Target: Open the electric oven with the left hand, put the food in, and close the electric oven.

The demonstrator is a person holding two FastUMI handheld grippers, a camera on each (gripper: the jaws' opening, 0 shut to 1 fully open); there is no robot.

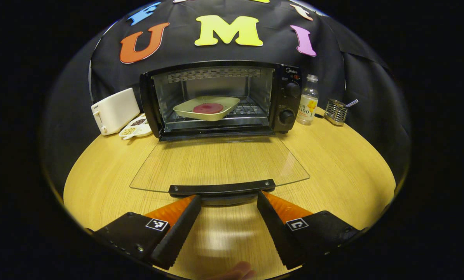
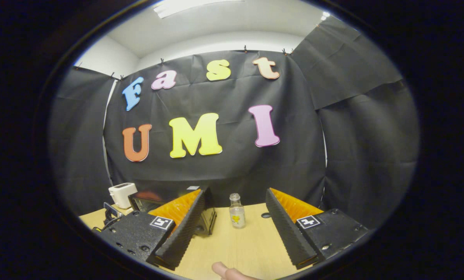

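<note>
The black electric oven (image 1: 286, 97) stands at the back of the table with its glass door (image 1: 216, 163) folded down flat. Inside, on the rack, sits a pale tray (image 1: 232, 103) holding a round dark red piece of food (image 1: 208, 108). My left gripper (image 1: 228, 198) is open, its fingers spread just below the door's black handle (image 1: 221, 188), one at each end. In the right gripper view my right gripper (image 2: 236, 212) is open and holds nothing, raised and facing the booth wall, with the oven (image 2: 146, 200) behind its left finger.
A white toaster (image 1: 114, 110) and a small divided dish (image 1: 136, 127) stand left of the oven. A clear bottle (image 1: 308, 100) and a wire holder (image 1: 336, 111) stand to its right. The bottle (image 2: 236, 210) is framed between my right fingers. A fingertip (image 2: 226, 270) pokes in below.
</note>
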